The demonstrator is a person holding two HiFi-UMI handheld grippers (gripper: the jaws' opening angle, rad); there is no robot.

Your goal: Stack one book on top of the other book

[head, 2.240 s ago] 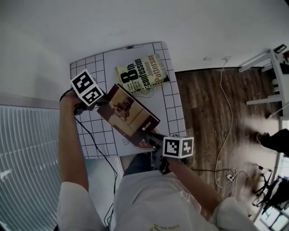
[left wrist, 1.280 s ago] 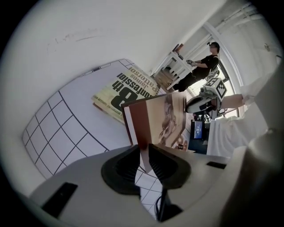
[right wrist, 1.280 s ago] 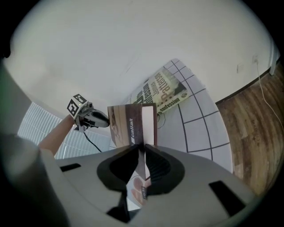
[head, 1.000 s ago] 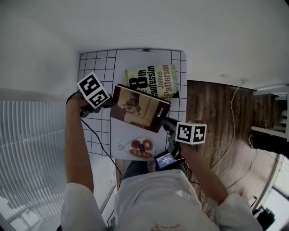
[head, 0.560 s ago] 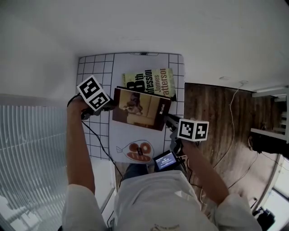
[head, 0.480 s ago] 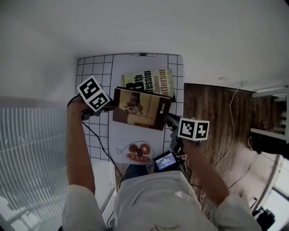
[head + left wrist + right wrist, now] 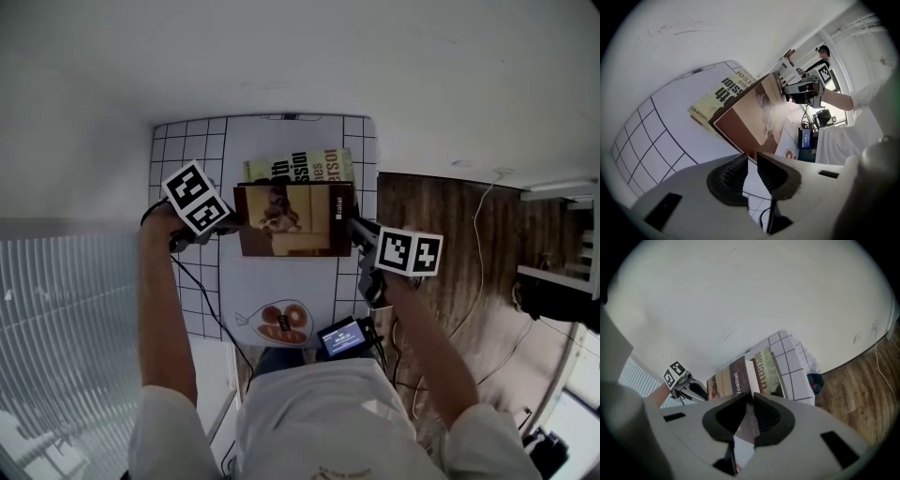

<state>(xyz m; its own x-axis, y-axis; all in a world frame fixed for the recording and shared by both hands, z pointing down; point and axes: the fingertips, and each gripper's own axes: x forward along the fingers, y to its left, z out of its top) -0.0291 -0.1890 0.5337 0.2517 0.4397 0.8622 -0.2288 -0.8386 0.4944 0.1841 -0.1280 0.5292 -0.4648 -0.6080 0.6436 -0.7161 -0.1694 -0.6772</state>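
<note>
A brown book (image 7: 295, 220) hangs level just above the table, covering most of a green "8th Confession" book (image 7: 300, 166) that lies flat on the checked tablecloth (image 7: 183, 150). My left gripper (image 7: 232, 223) is shut on the brown book's left edge, and my right gripper (image 7: 357, 229) is shut on its right edge. In the left gripper view the brown book (image 7: 761, 115) runs away from the jaws, over the green book (image 7: 717, 96). In the right gripper view the brown book (image 7: 736, 376) sits beside the green book (image 7: 768, 366), which peeks out at the right.
A sheet with a drawn plate (image 7: 278, 319) lies near the table's front edge. A small screen device (image 7: 342, 337) sits beside it. The wall is close behind the table. Wooden floor (image 7: 450, 244) with a cable lies to the right.
Both grippers carried the brown book toward the wall and turned it square with the green book. It now covers most of the green book; the right gripper moved farther than the left.
</note>
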